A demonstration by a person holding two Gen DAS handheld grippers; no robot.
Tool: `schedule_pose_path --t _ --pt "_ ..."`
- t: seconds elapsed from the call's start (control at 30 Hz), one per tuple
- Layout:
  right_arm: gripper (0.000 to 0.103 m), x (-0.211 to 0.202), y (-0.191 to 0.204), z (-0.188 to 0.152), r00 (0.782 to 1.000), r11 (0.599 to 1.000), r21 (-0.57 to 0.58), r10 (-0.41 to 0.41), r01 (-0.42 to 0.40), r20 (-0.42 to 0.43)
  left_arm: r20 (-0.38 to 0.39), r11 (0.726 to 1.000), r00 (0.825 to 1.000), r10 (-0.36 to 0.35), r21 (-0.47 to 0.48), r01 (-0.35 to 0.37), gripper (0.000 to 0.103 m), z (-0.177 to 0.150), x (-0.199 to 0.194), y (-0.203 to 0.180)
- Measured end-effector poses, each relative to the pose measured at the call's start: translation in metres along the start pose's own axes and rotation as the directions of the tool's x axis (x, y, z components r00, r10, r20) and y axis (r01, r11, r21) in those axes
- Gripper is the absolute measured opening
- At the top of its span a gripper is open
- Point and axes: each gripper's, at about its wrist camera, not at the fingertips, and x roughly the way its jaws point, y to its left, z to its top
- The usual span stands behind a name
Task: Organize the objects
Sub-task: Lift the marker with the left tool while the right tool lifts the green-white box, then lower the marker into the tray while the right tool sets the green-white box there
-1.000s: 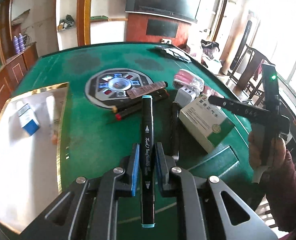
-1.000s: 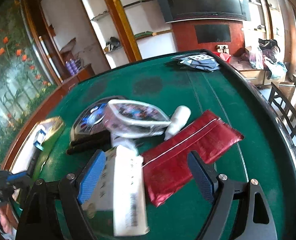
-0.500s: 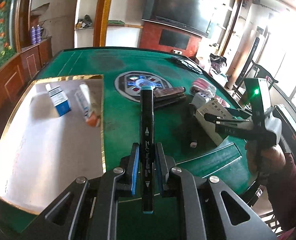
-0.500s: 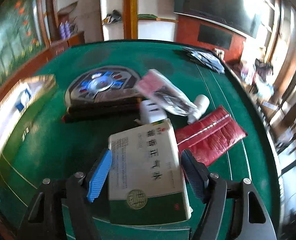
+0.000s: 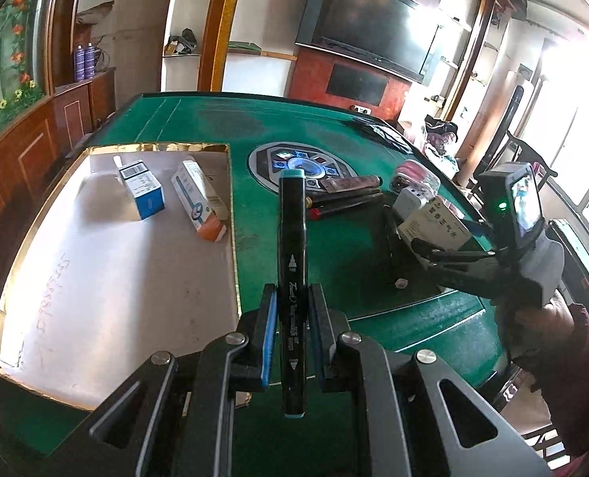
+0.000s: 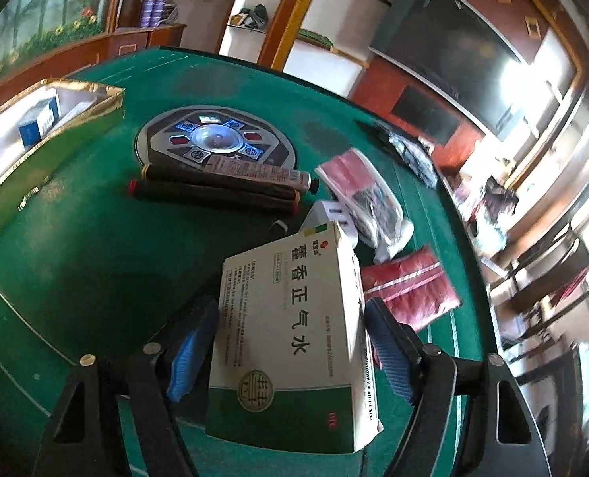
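My left gripper (image 5: 291,310) is shut on a black marker (image 5: 292,254) with teal caps, held above the green table (image 5: 334,246) beside the gold-rimmed white tray (image 5: 127,278). The tray holds a blue and white box (image 5: 141,189) and a white and orange box (image 5: 199,206). My right gripper (image 6: 290,338) has its blue pads on both sides of a white and green medicine box (image 6: 294,318), which is tilted up; it also shows in the left wrist view (image 5: 437,226). Whether the pads press the box is unclear.
On the table lie black markers (image 6: 215,192), a tube (image 6: 254,171), a white charger (image 6: 330,214), a clear pouch (image 6: 366,194), a red pouch (image 6: 413,290) and a round centre panel (image 6: 215,139). Chairs stand at the right.
My left gripper has carried the marker left towards the tray. My right gripper has closed in around the medicine box, which now tilts up off the table.
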Motion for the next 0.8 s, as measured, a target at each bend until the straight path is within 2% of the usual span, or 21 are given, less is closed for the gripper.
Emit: schedule_pose_path --t 0.23,0.27,0.43,0.53,0.7,0.8 --pt "0.077 -0.013 -0.006 -0.002 0.997 0.996 0.045 0.072 -0.072 0.0 0.006 0.999 1.0 0.019 -0.044 -0.019 0.015 0.005 -0.011 0.023" --pt "0.077 -0.018 -0.007 0.001 0.996 0.994 0.054 0.091 -0.091 0.011 0.004 0.998 1.0 0.01 -0.059 -0.01 0.015 0.007 -0.013 0.028" --pt "0.078 -0.047 0.008 0.029 0.975 0.976 0.042 0.209 -0.212 0.069 0.023 0.995 0.998 0.057 -0.086 -0.054 0.015 0.022 -0.028 0.051" --pt "0.078 -0.057 0.03 0.052 0.945 0.948 0.02 0.316 -0.319 0.084 0.038 0.993 0.996 0.081 -0.093 -0.077 0.015 0.031 -0.038 0.061" --pt "0.078 -0.064 0.072 0.08 0.892 0.896 -0.015 0.444 -0.445 0.083 0.041 0.983 0.986 0.159 -0.096 -0.155 0.015 0.046 -0.046 0.083" --pt "0.078 -0.063 0.097 0.094 0.848 0.851 -0.021 0.525 -0.525 0.067 0.014 0.978 0.983 0.183 -0.105 -0.18 0.015 0.054 -0.038 0.102"
